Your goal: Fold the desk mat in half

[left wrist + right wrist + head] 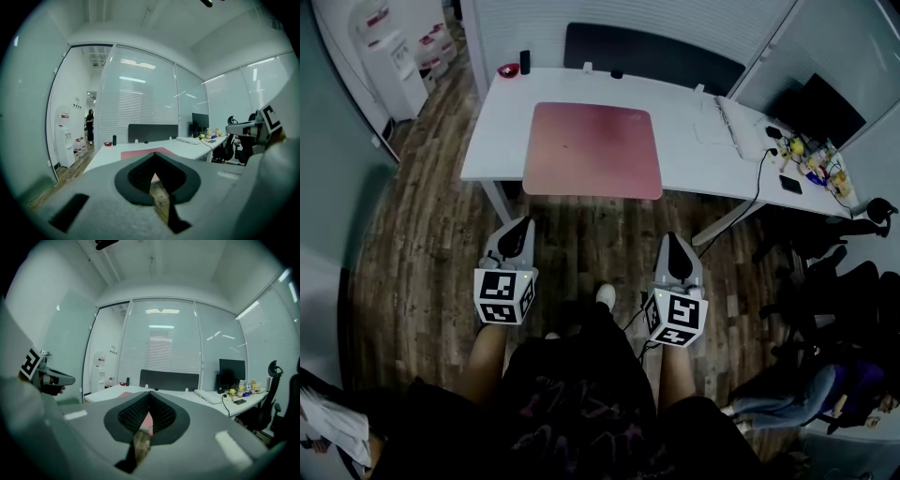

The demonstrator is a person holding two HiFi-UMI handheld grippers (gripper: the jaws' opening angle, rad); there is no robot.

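The pink desk mat [592, 150] lies flat and unfolded on the white desk [497, 127], reaching its near edge. Both grippers hang over the wood floor in front of the desk, well short of the mat. My left gripper [522, 228] is shut with nothing in it, and so is my right gripper [672, 241]. In the left gripper view the mat [140, 153] shows beyond the closed jaws [153, 158]. The right gripper view shows a strip of mat [124, 394] past its closed jaws [149, 395].
On the desk's right part are a keyboard [727, 124], a phone [790, 184], small items [811, 161] and a monitor [821, 108]. A red bowl [508, 70] and dark bottle [524, 61] stand at the back left. Office chairs [844, 272] and a seated person [797, 401] are to the right.
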